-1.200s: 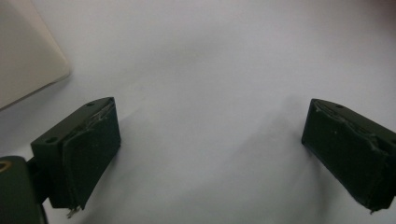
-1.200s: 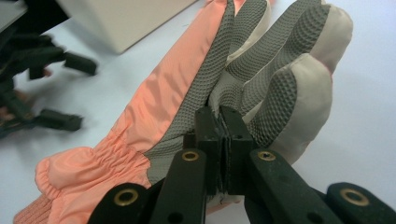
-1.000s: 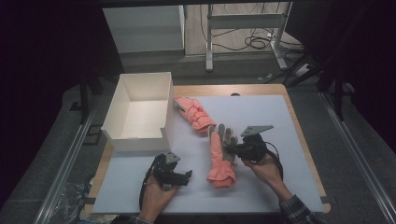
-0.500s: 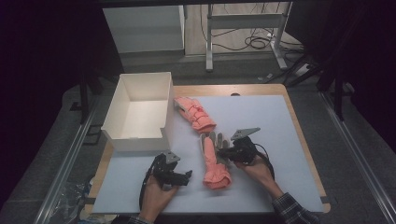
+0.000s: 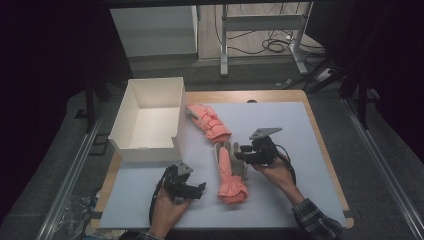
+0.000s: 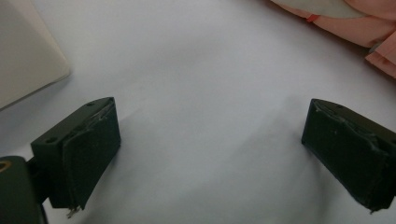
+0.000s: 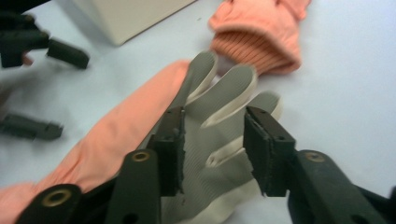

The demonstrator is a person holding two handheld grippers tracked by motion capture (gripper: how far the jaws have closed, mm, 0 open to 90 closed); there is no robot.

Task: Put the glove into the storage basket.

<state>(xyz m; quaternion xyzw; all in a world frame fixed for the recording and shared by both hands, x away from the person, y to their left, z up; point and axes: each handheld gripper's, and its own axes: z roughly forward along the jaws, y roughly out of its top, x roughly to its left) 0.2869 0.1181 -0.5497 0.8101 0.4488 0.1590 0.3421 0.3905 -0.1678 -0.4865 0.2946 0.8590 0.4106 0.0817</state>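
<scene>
A pink glove with a grey palm (image 5: 230,172) lies on the white mat, fingers pointing away from me. My right gripper (image 5: 243,155) is at its finger end. In the right gripper view the jaws (image 7: 212,149) stand partly apart over the grey fingers (image 7: 224,102), not pinching them. A second pink glove (image 5: 209,121) lies farther back beside the box, and its ribbed cuff (image 7: 261,39) is visible past the jaws. My left gripper (image 5: 194,189) rests near the front edge, left of the first glove. Its jaws (image 6: 210,140) are wide open over bare mat.
An open white box (image 5: 150,117) stands at the mat's left rear; its corner (image 6: 28,51) is close to my left gripper. The mat's right half is bare. The table edge (image 5: 325,150) runs along the right, and desk legs and cables stand beyond the far edge.
My right gripper has slid a little left onto the grey-palmed glove's fingers. The left gripper has stayed where it was.
</scene>
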